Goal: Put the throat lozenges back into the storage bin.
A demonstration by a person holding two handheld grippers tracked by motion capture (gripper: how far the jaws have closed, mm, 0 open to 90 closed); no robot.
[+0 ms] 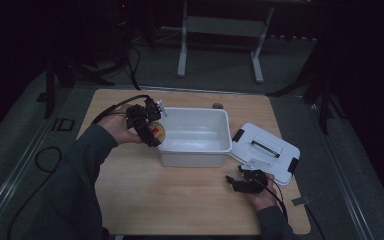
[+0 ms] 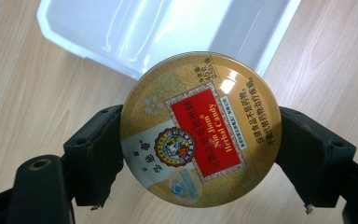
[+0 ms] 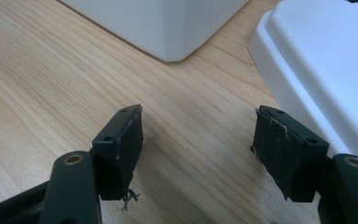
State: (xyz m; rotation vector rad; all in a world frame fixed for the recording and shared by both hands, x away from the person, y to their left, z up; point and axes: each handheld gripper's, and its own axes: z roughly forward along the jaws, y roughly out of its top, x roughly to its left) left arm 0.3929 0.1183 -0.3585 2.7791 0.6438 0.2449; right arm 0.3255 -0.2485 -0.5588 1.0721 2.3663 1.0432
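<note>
A round gold candy tin [image 2: 200, 128] with a red label sits clamped between the jaws of my left gripper [image 2: 200, 154]. In the high view the left gripper [image 1: 147, 125] holds the tin [image 1: 156, 131] in the air at the left rim of the white plastic bin [image 1: 196, 150]. The bin looks empty inside. My right gripper [image 3: 198, 140] hovers low over the wooden table with its jaws wide apart and nothing between them. The high view shows the right gripper [image 1: 235, 181] just in front of the bin's right corner, beside the white lid [image 1: 265, 147].
The white lid with black latches lies flat on the table to the right of the bin. A small dark round object [image 1: 217, 105] rests near the table's far edge. Cables [image 1: 40, 165] trail on the floor at the left, and a metal stand [image 1: 220, 45] rises behind the table.
</note>
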